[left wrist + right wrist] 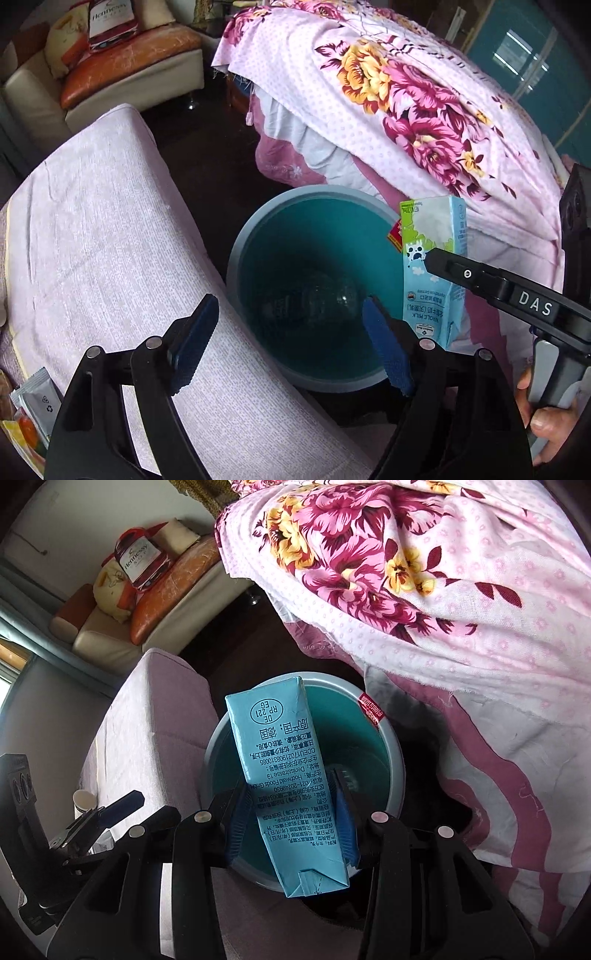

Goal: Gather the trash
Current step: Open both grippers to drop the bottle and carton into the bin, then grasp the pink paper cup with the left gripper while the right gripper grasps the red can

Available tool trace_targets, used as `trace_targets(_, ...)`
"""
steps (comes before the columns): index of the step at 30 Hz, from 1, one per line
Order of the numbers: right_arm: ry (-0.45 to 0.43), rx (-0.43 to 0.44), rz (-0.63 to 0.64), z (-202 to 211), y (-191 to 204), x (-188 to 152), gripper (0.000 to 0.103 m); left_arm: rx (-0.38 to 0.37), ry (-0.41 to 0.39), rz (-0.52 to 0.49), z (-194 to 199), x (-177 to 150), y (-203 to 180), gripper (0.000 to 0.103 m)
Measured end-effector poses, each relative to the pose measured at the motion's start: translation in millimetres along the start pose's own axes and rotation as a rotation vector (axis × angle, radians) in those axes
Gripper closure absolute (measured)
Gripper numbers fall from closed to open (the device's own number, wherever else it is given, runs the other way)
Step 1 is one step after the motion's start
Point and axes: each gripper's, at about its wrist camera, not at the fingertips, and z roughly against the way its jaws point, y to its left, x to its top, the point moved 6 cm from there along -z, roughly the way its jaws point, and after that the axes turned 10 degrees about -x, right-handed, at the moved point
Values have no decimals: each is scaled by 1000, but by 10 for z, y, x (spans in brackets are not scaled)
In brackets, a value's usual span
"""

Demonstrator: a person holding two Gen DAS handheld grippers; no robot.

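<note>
One milk carton (286, 786) is clamped by the right gripper (291, 812) above the teal bin (258, 221); the left gripper (291, 343) is held open and empty over the bin's rim.

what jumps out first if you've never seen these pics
A light blue milk carton, clamped in the right gripper, hangs right over a teal bin on the dark floor. Behind it lies a big pink flowered bedsheet, and the left gripper hangs open and empty above the bin.

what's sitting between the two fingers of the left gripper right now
Nothing held: in the left wrist view the left gripper stands open over the teal bin.
</note>
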Motion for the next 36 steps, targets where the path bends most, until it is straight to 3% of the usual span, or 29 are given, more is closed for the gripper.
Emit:
trace_targets(4,20,-5,9,-24,50,-51,62,11,-10,16,129,-100,83,13)
trace_targets(6,28,-5,14,-13,86,-77,61,8,-15,24,198,-144,118,12)
trace_targets(16,-13,-37,64,291,309,-207,31,-6,-45,68,604,-410,277,10)
trace_targets(27,0,-34,183,586,780,-699,24,-6,-89,127,1143,-959,566,7)
trace_targets(36,78,16,296,727,1329,-1286,21,33,-136,168,1675,-1546,893,7)
